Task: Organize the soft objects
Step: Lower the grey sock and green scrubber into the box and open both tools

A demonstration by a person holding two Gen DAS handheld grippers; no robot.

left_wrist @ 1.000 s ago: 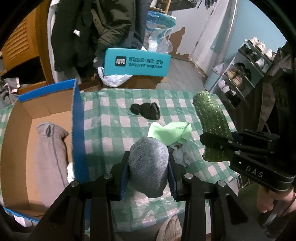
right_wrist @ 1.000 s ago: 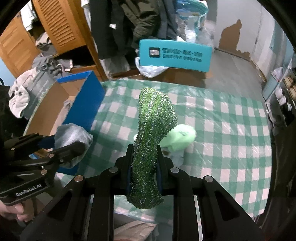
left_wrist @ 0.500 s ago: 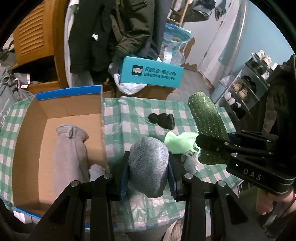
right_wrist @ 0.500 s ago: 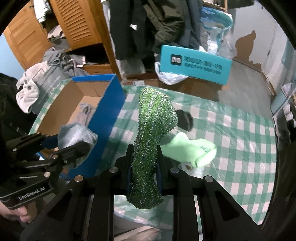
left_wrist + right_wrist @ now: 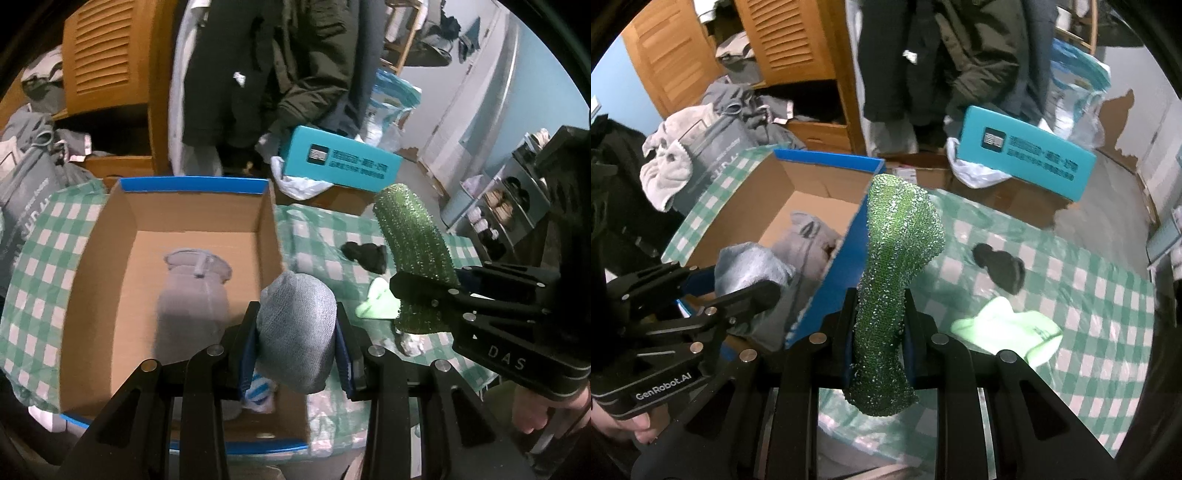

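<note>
My left gripper [image 5: 297,317] is shut on a rolled grey sock [image 5: 295,332] and hangs over the right wall of a cardboard box with a blue rim [image 5: 192,184]. A grey garment [image 5: 192,295] lies inside the box. My right gripper [image 5: 879,306] is shut on a glittery green sock [image 5: 897,258] that stands upright, just right of the box's blue wall [image 5: 827,162]. A black sock [image 5: 1001,266] and a light green sock [image 5: 1008,328] lie on the checked tablecloth [image 5: 1071,295]. In the right wrist view the left gripper [image 5: 738,284] sits at the lower left.
A teal carton [image 5: 343,162] stands beyond the table's far edge. Dark coats [image 5: 295,74] hang behind it, next to a wooden louvered cabinet [image 5: 103,59]. A shoe rack [image 5: 509,206] is at the right. A small white and blue item [image 5: 258,391] lies in the box's near corner.
Both grippers have carried their socks leftward across the table. The left one now hangs over the box's right wall, and the right one has come up beside the box.
</note>
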